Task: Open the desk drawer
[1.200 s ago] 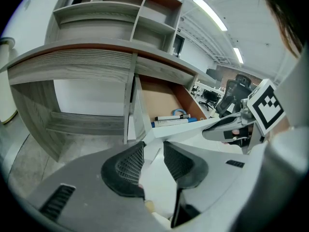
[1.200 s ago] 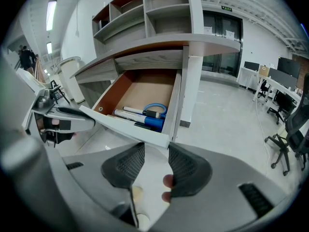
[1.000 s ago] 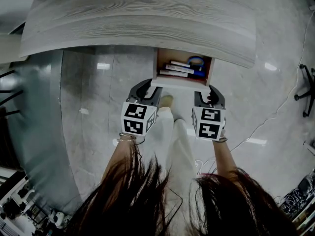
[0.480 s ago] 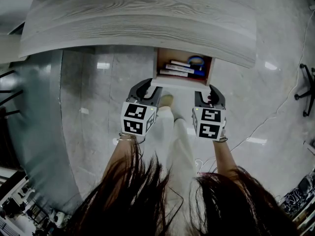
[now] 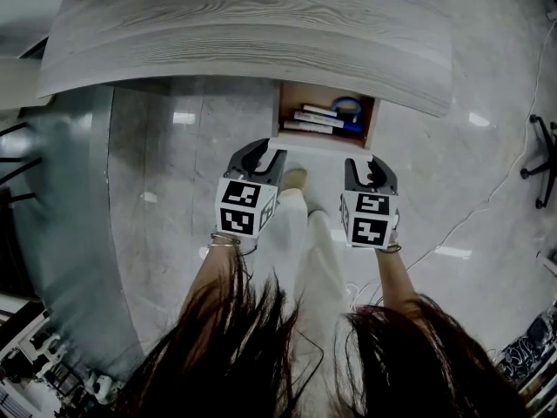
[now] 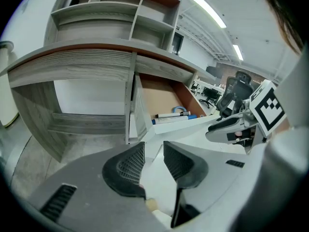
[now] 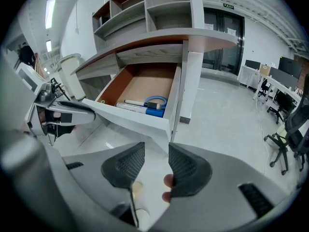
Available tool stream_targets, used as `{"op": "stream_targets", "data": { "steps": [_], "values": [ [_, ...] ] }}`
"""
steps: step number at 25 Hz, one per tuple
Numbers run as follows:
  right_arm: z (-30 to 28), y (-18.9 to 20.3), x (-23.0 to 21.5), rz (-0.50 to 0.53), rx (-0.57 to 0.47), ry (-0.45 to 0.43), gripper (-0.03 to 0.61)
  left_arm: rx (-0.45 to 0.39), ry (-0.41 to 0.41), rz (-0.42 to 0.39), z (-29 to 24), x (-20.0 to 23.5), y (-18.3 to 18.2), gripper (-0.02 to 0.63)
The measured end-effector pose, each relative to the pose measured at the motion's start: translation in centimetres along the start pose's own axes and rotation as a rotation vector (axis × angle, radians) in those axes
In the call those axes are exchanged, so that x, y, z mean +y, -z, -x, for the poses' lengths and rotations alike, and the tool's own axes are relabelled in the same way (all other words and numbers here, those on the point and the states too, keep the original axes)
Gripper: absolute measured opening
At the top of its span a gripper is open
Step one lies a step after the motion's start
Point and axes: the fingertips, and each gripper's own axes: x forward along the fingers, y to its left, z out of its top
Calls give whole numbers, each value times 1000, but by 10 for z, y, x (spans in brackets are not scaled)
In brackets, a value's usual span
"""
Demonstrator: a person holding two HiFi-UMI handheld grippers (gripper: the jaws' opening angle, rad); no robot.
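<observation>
The desk drawer (image 5: 324,143) stands pulled out from under the grey wood-grain desk (image 5: 244,33). Inside lie markers (image 5: 316,120) and a blue ring-shaped thing (image 5: 348,106). My left gripper (image 5: 261,157) is just in front of the white drawer front's left corner, and my right gripper (image 5: 369,165) is in front of its right corner. In the left gripper view the left gripper (image 6: 154,153) is open, with the drawer front (image 6: 193,122) beyond its tips. In the right gripper view the right gripper (image 7: 157,158) is open too, nothing between its jaws, with the drawer front (image 7: 130,120) just ahead.
The person's pale trousers and shoe (image 5: 296,178) are on the marble floor below the drawer. A cable (image 5: 487,200) runs over the floor at the right, near a chair base (image 5: 541,159). Open shelves (image 6: 111,13) rise above the desk.
Both grippers sat against the drawer front's corners before; now they stand slightly back from it with their jaws free. The drawer stays pulled out.
</observation>
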Motion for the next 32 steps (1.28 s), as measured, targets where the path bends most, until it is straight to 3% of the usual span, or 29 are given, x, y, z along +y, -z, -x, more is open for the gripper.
{"op": "stream_targets", "data": {
  "steps": [16, 32],
  "values": [
    [30, 14, 3, 20, -2, -5, 144, 15, -23, 12, 29, -22, 17, 123],
    [72, 20, 4, 3, -21, -3, 114, -13, -51, 19, 63, -60, 6, 86]
  ]
}}
